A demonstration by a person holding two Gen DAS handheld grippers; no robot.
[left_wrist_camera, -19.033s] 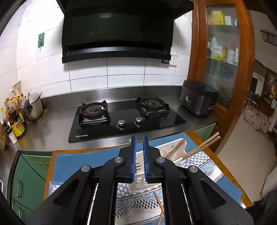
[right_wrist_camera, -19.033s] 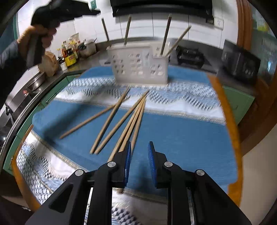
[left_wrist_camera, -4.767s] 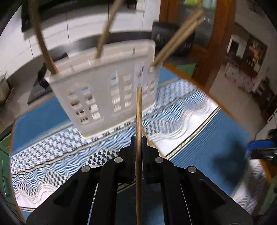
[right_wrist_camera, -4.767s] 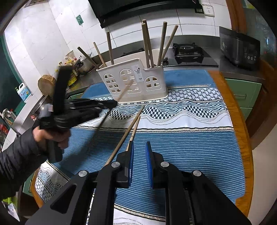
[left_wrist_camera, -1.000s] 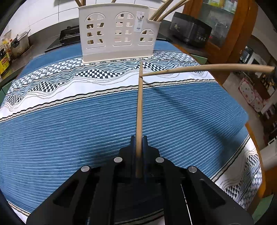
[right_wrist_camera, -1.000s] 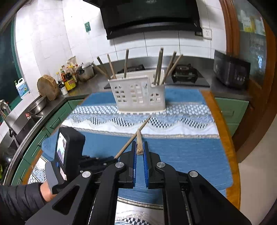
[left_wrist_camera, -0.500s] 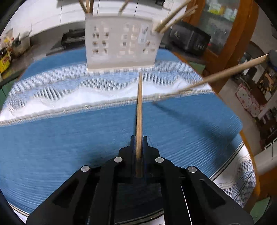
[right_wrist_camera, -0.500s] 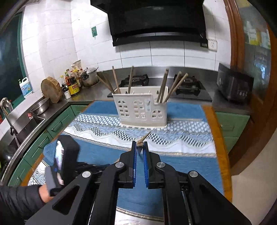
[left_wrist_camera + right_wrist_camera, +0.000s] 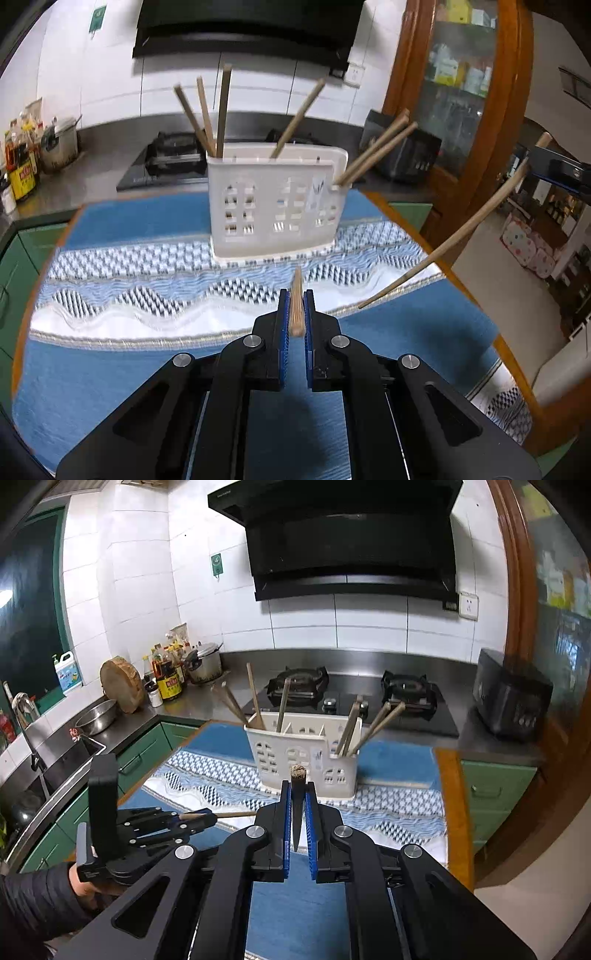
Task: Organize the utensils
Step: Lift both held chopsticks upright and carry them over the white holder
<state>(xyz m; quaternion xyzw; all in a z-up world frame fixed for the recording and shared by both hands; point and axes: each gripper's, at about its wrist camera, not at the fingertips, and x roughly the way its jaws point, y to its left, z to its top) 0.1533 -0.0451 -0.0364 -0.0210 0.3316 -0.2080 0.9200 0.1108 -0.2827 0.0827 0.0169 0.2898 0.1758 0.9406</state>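
A white slotted utensil holder (image 9: pixel 275 205) (image 9: pixel 301 753) stands on the blue patterned cloth (image 9: pixel 122 295) and holds several wooden chopsticks. My left gripper (image 9: pixel 295 301) is shut on a chopstick (image 9: pixel 296 302) that points straight at the holder, seen almost end on. My right gripper (image 9: pixel 297 790) is shut on another chopstick (image 9: pixel 297 775), its blunt end toward the camera. That right-hand chopstick (image 9: pixel 461 229) shows as a long slanted stick at the right of the left wrist view. The left gripper (image 9: pixel 199 821) with its chopstick (image 9: pixel 229 815) appears low left in the right wrist view. Both hover above the cloth.
Behind the holder lie a black gas hob (image 9: pixel 354 698) and steel counter (image 9: pixel 207 701) with sauce bottles (image 9: pixel 168 675), a pot (image 9: pixel 205 664) and a round chopping block (image 9: pixel 122 683). A sink (image 9: pixel 66 753) is at left, a black appliance (image 9: pixel 511 709) and wooden cabinet frame (image 9: pixel 476 110) at right.
Both grippers rose off the cloth, each carrying its chopstick. The views tilted up, so the holder now sits lower in frame and the hob and hood show.
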